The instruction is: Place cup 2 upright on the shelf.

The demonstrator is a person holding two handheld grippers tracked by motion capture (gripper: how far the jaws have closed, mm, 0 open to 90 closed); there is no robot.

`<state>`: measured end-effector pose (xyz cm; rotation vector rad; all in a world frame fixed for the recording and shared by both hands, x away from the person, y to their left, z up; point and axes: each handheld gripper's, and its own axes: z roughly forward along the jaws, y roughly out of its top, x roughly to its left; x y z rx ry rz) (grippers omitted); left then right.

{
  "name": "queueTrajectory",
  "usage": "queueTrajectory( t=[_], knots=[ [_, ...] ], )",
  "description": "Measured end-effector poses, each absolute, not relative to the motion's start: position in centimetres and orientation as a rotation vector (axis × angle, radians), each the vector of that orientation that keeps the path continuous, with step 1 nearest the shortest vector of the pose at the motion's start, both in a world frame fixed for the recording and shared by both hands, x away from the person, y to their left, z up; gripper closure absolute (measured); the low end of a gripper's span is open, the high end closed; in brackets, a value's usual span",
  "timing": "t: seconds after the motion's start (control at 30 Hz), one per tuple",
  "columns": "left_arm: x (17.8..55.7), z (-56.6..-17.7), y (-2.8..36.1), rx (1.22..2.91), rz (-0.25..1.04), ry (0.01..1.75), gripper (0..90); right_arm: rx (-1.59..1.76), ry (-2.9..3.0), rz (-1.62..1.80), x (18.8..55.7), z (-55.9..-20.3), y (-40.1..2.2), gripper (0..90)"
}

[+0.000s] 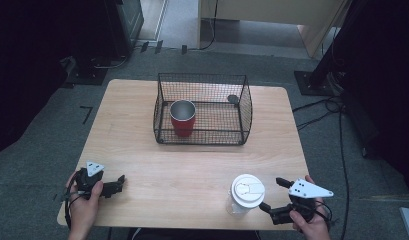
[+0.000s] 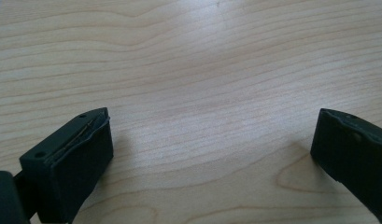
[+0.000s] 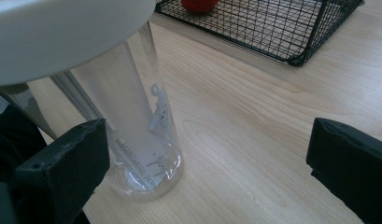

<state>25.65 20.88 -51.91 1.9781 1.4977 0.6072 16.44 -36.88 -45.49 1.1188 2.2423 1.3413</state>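
We hold both tongs open: right gripper (image 1: 270,193) beside the clear white-lidded plastic tumbler (image 1: 246,194), left gripper (image 1: 123,181) idle; next, probably straddle and close.

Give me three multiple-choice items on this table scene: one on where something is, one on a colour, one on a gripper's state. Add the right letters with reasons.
1. Where does the metal cup stand?
A. inside the wire basket
B. beside the left gripper
C. on the floor

2. What colour is the lid on the clear tumbler?
A. red
B. white
C. black

3. How are the right gripper's jaws?
A. shut on the tumbler
B. shut on nothing
C. open, the tumbler next to one jaw

Answers: 1 A, the high view shows the cup within the basket walls. 2 B, the lid is white from above. 3 C, the right gripper view shows the jaws wide apart.
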Motion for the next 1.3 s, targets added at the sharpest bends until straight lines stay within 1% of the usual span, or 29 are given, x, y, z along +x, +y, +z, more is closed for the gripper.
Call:
queueTrajectory(
  t=[0.6,0.97,1.3],
  knots=[
    [25.6,-51.9,20.9,1.978,0.607,1.498,0.0,1.027,2.297,1.447,16.0,-45.3,-35.6,0.0],
    [25.6,-51.9,20.9,1.977,0.607,1.498,0.0,0.939,2.324,1.478,15.6,-45.1,-33.5,0.0],
    [25.6,-51.9,20.9,1.978,0.607,1.498,0.0,0.950,2.290,1.491,15.7,-45.1,-31.6,0.0]
  ],
)
